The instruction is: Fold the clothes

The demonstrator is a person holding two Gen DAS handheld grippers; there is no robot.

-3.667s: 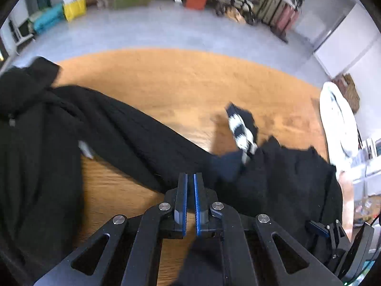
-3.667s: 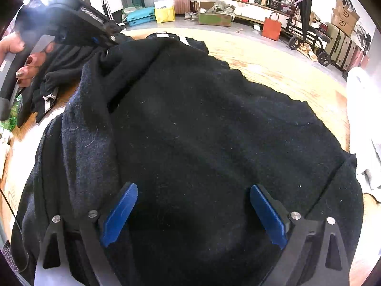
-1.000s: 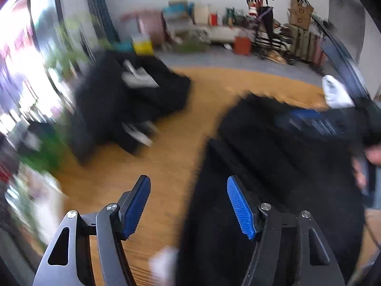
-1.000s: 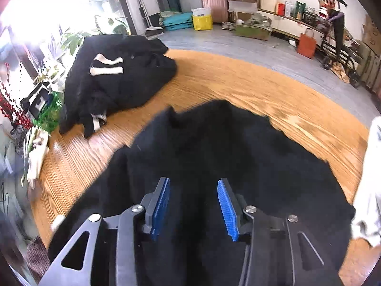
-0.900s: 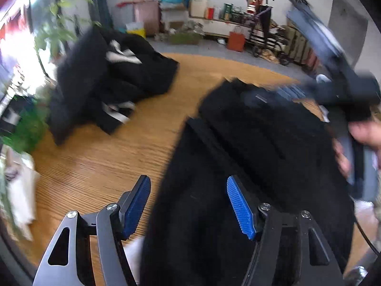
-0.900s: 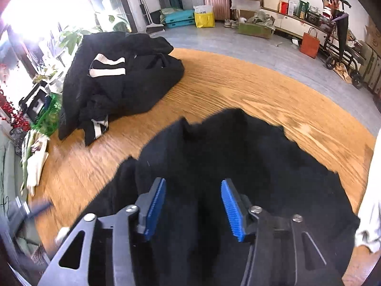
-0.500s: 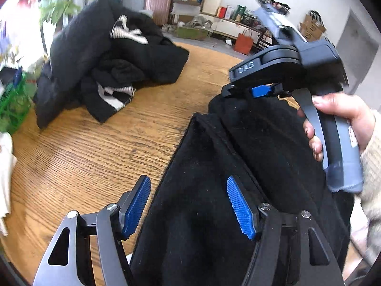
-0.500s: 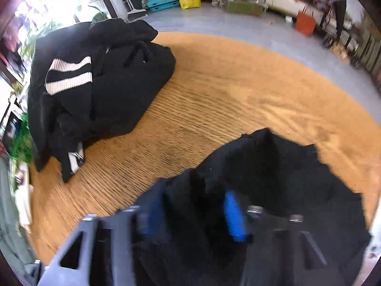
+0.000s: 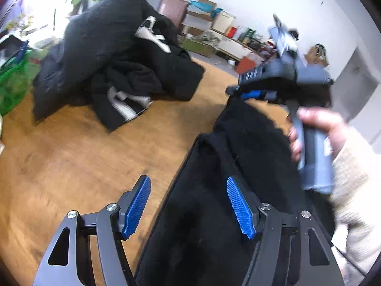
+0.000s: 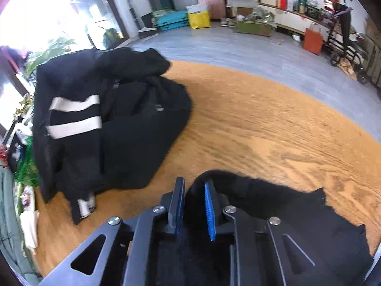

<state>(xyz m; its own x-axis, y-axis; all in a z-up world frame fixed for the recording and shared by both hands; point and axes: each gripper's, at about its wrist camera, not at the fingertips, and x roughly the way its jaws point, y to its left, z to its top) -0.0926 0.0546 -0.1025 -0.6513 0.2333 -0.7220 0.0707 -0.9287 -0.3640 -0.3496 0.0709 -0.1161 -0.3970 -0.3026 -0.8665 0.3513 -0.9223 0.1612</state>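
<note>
Hovering wide-jawed, your left gripper [image 9: 188, 205] straddles the soft black knit garment [image 9: 209, 226] edge on the round wooden table [image 9: 71, 157]; closing late could miss it. Your right gripper [image 10: 194, 205] has just been closing, pinching a fold; that shallow bite may slip when you lift.

Bare worktop [image 10: 273, 128] lies open between my black garment [image 9: 214, 214] and the heaped dark clothes [image 10: 107, 124], which block its far-left side.
</note>
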